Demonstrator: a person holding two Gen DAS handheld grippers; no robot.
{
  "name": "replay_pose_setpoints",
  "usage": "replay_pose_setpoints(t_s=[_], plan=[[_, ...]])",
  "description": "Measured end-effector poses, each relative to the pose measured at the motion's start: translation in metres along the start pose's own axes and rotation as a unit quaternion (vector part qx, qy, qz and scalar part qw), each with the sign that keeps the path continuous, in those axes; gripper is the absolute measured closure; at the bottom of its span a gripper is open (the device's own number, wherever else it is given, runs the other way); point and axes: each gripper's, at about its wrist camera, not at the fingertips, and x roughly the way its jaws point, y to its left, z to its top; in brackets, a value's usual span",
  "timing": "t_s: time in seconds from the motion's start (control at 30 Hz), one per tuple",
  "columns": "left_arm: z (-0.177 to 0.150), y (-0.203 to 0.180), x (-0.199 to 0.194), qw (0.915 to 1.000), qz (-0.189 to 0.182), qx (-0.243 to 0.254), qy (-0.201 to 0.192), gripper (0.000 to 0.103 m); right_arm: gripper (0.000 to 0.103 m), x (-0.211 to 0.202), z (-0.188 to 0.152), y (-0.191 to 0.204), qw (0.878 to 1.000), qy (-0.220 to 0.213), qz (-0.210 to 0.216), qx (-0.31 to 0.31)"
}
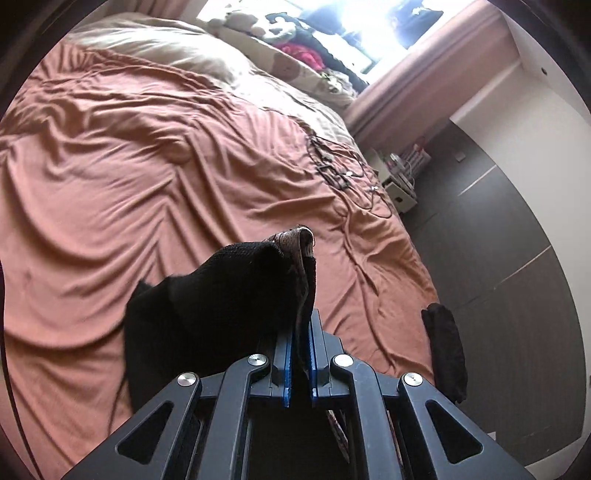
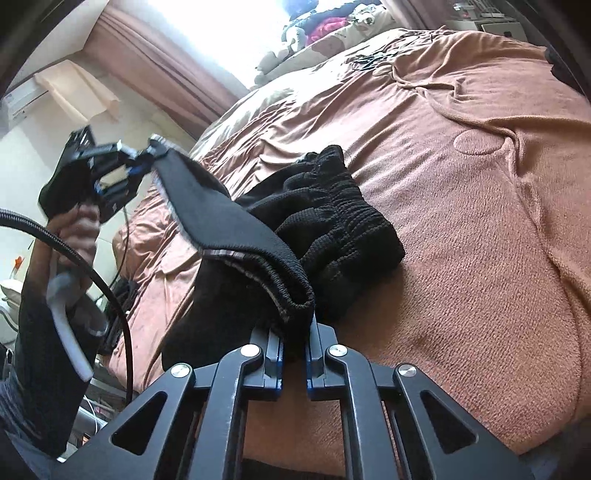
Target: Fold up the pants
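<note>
Pants, black, pinched at the hem by both tools: right gripper clenched on one corner, left gripper clenched on the other, raised above the bed. Waistband end bunched on the blanket; folding barely begun, judging by this. No readable writing anywhere.

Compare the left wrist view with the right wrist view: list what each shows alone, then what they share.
Left wrist only: a tangle of dark cables on the bed, a white bedside unit, and dark wardrobe doors.

Right wrist only: the left gripper seen from outside, the hand holding it, the bunched elastic waistband, and a wall air conditioner.

Both: the black pants clamped in shut jaws, the rust-coloured bedspread, and the bright window.
</note>
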Motion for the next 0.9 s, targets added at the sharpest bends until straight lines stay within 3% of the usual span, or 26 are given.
replay_pose_setpoints(t_s=[0.3,0.5,0.57,0.63,0.67,0.9], plan=[[0.021,-0.03,0.044,0.9995,-0.003,0.021,0.022,0.096,0.099,-0.006,-0.002,-0.003,1.0,-0.007,0.011,0.001],[0.026,-0.043,0.078,0.998,-0.004,0.027,0.057,0.094,0.099,-0.012,-0.006,-0.008,1.0,-0.009,0.012,0.008],[0.025,-0.044,0.085,0.9973,-0.003,0.028,0.068,0.083,0.099,-0.011,-0.006,-0.012,1.0,-0.005,0.013,0.015],[0.02,-0.042,0.086,0.9975,-0.002,0.025,0.066,0.055,0.099,-0.009,-0.006,-0.014,1.0,-0.003,0.011,0.019],[0.017,-0.041,0.085,0.9977,0.003,0.026,0.063,0.051,0.099,-0.008,-0.006,-0.016,1.0,-0.001,0.01,0.023],[-0.012,-0.013,0.074,0.9954,0.037,0.024,0.085,0.049,0.098,-0.006,-0.002,-0.026,0.998,0.005,0.037,0.055]])
